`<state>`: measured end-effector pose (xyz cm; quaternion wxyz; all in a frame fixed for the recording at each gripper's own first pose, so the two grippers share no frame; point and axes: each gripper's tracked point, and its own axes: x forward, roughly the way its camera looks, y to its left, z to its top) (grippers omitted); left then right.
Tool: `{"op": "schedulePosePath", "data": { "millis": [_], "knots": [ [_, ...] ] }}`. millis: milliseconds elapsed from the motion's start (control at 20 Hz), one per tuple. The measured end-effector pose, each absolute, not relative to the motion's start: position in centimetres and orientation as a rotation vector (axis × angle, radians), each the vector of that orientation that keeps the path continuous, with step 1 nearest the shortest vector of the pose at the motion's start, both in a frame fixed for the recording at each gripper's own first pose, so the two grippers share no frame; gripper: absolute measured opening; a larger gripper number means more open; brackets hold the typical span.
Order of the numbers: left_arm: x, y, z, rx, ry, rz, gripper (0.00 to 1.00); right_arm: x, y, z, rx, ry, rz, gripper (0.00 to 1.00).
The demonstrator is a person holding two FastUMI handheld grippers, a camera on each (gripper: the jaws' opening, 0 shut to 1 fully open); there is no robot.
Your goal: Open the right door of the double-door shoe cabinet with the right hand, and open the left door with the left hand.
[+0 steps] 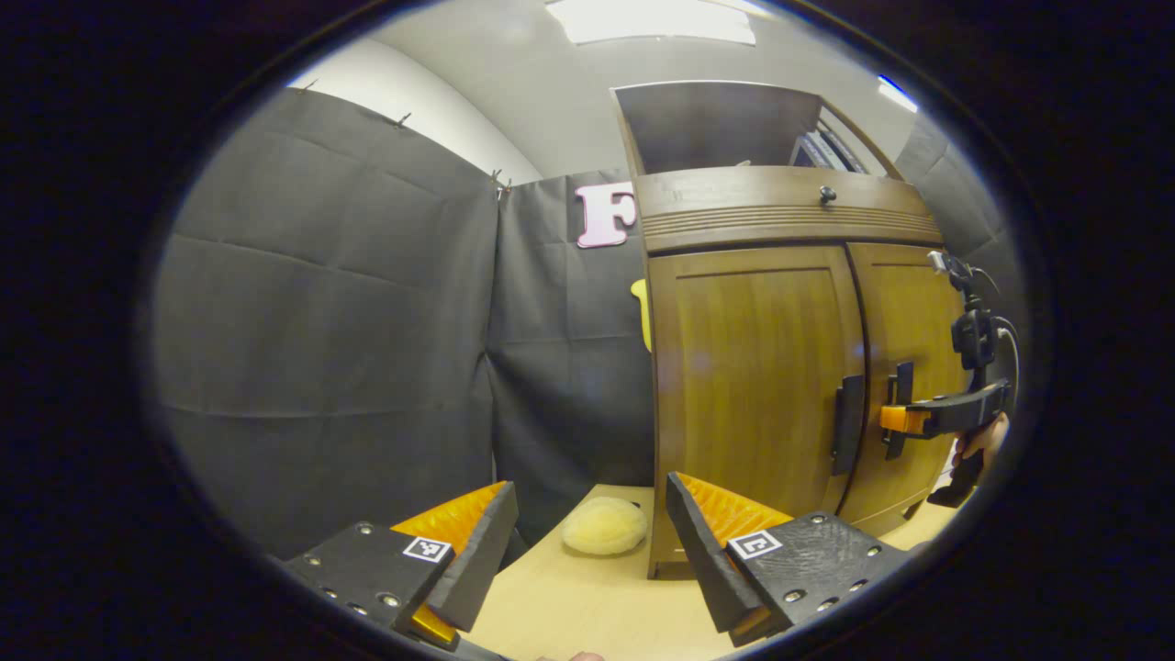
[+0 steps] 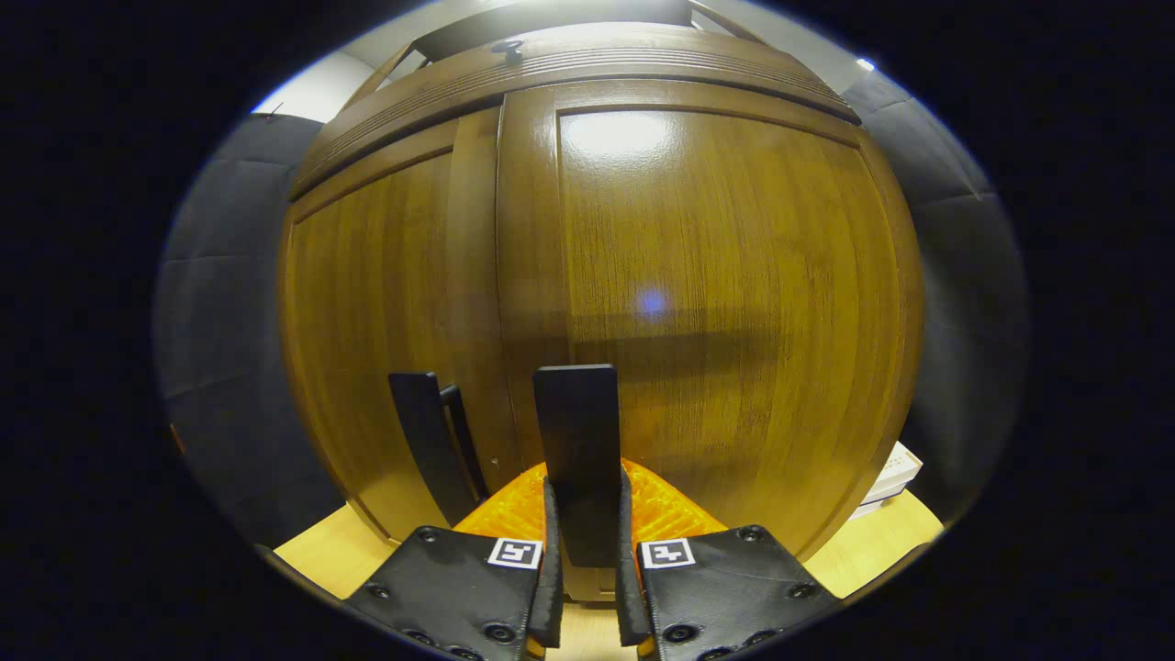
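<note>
With the right gripper (image 2: 583,542) jaws clamped on the right door's handle (image 2: 576,441) between them, a skewed pull could slip off, while the left gripper (image 1: 587,542) jaws gape wide, the left door's handle (image 1: 846,424) well ahead.

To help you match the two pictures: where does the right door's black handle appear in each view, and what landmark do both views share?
Left gripper view: the right door handle sits far right, with the right gripper at it.
Right gripper view: the same handle stands bottom centre, between the gripper's fingers.
Shared landmark: the left door handle, just beside it.
</note>
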<state>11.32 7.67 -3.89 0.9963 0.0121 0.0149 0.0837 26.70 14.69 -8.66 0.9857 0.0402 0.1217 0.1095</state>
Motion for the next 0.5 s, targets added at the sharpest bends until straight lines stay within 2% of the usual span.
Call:
{"op": "schedulePosePath", "data": {
  "millis": [100,150,200,300,500],
  "knots": [
    [11.1,6.8,-3.7,0.020,0.025,0.154,0.96,26.2,14.6,-7.8,0.088,0.240,0.246,0.25],
    [10.9,6.3,-3.7,0.017,0.024,0.148,0.96,26.0,14.5,-7.4,0.085,0.235,0.253,0.22],
    [10.7,5.9,-3.6,0.014,0.023,0.140,0.96,25.8,14.5,-7.1,0.080,0.237,0.261,0.25],
    [10.0,4.9,-3.3,0.010,0.021,0.126,0.95,25.8,14.5,-6.5,0.082,0.239,0.276,0.22],
    [9.3,4.5,-2.7,0.010,0.015,0.110,0.95,26.0,14.3,-6.6,0.080,0.236,0.293,0.22]
  ]
}}
